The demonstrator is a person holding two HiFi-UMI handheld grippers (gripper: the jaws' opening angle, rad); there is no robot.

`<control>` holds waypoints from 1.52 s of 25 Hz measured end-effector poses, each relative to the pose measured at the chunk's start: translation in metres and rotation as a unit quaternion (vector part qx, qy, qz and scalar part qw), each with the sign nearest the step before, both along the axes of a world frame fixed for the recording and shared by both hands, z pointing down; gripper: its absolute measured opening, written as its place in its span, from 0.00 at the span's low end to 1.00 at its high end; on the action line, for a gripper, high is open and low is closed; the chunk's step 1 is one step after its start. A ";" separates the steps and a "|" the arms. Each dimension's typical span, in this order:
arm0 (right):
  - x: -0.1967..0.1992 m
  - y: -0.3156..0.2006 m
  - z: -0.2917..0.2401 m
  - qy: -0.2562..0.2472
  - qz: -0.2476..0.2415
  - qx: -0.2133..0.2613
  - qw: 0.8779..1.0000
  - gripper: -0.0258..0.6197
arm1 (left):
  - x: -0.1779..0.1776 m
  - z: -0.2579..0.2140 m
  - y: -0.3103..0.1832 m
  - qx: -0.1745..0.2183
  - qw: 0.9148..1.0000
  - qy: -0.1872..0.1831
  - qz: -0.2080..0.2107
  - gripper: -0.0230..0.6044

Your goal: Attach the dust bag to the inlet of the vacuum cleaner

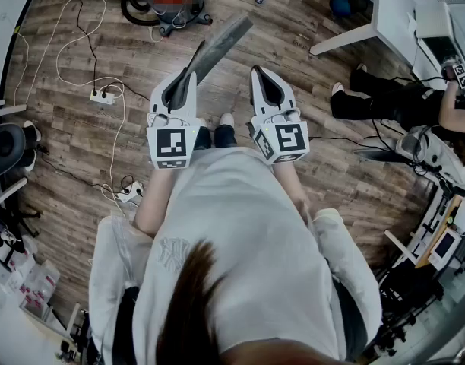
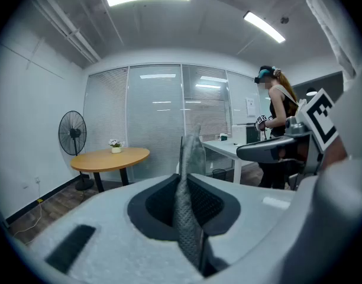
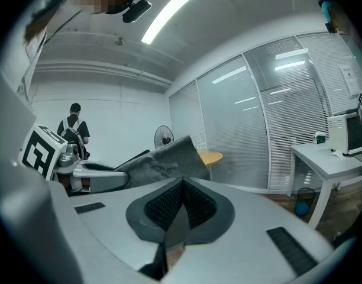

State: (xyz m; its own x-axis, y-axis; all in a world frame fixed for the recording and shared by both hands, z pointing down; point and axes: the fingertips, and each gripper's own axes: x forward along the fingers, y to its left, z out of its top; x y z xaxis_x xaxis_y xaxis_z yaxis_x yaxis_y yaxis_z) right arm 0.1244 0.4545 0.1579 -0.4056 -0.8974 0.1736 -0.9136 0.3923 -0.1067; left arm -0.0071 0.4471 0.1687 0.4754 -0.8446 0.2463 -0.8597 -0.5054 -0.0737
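A: Okay, left claw (image 1: 188, 76) first?
B: Clamped on a flat grey fabric dust bag (image 1: 222, 39), pinched at one end, jaws nearly together. Bag sticks out past the tips, edge-on in the left gripper view.
A: Where's the bag?
B: In the air over the brown wood-plank floor (image 1: 80, 150), ahead of the person's feet (image 1: 225, 120), slanting away toward the right.
A: Right claw (image 3: 181, 185)?
B: Jaws pressed together, nothing in them. Just beside the left one, apart from the bag.
A: Vacuum?
B: Dark wheeled machine with a black hose (image 1: 175, 21) at the floor's far edge; can't tell if that's it. Well apart from the bag.
A: Extras?
B: White power strip (image 1: 103, 95) with white cables (image 1: 65, 59) on the floor, left of the claws. Second person in black (image 1: 384, 101) by a white counter (image 1: 392, 14) at the floor's right edge.
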 end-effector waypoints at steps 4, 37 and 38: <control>0.002 -0.001 0.001 0.002 -0.003 -0.001 1.000 0.04 | 0.008 0.001 0.000 0.000 1.000 -0.015 0.016 0.10; -0.026 -0.006 0.082 0.308 -0.378 -0.063 0.871 0.18 | 0.082 0.095 0.007 -0.111 0.890 -0.286 0.338 0.10; -0.028 -0.012 0.084 0.305 -0.377 -0.070 0.872 0.17 | 0.080 0.097 0.001 -0.113 0.889 -0.286 0.340 0.10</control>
